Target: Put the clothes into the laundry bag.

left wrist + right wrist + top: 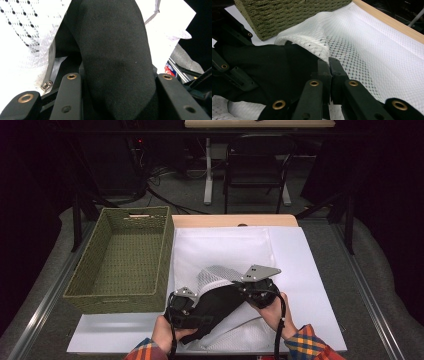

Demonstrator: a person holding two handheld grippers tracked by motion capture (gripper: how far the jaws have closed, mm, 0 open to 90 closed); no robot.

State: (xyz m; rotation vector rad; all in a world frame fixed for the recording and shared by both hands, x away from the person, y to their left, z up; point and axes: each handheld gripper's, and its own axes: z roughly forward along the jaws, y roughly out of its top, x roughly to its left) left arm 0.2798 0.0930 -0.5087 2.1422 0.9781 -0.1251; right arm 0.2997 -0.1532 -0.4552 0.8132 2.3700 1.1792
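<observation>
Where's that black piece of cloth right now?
In the high view the black cloth lies at the table's near edge, between the left gripper and right gripper, poking into the white mesh bag, right of the green basket.

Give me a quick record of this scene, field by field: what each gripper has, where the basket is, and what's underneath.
left gripper: closed on the black cloth, which bulges between its jaws
right gripper: shut, pinching the edge of the white mesh bag
black cloth: partly inside the mesh bag's opening
green woven basket: left of the bag, nothing visible inside
surface: white sheet over a wooden table
</observation>
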